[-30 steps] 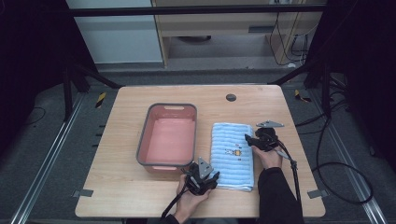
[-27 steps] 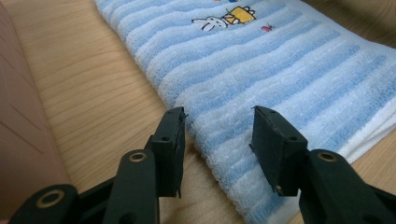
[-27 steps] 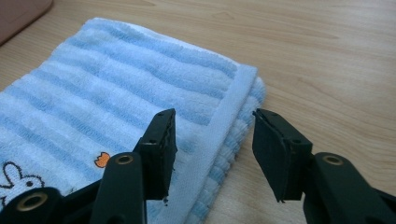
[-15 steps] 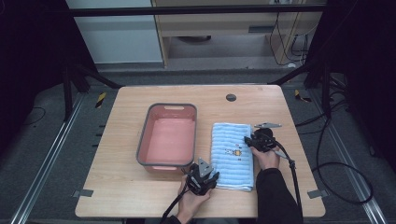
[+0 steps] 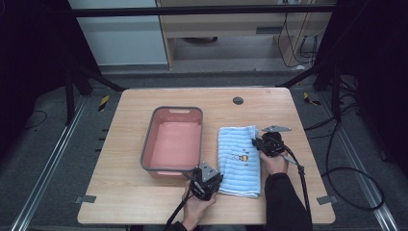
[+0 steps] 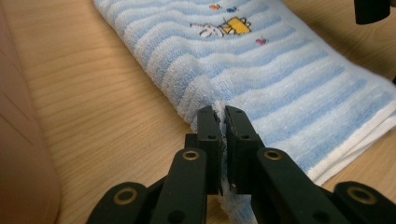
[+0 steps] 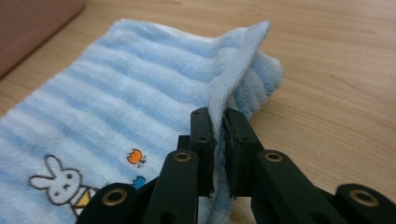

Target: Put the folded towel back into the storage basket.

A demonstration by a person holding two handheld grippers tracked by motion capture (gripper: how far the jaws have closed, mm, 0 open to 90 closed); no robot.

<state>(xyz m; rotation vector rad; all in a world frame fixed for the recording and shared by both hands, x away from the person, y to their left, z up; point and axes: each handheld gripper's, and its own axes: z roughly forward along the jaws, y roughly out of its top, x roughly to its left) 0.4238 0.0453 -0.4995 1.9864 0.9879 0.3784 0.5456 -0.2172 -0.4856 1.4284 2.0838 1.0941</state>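
Towel [image 5: 239, 160] lies flat on the table [image 5: 120, 202] just right of the pink bin [image 5: 174, 139]. The left gripper [image 6: 222, 122] pinches its near-left edge and the right gripper [image 7: 217, 122] its right edge, probably for folding or lifting.

We look down on the table [image 5: 144, 202] from above; both gripper views sit close, sharing the towel [image 6: 280, 79].

Blue-and-white striped towel [image 5: 238, 159]; pink basin [image 5: 174, 142], grey-rimmed.
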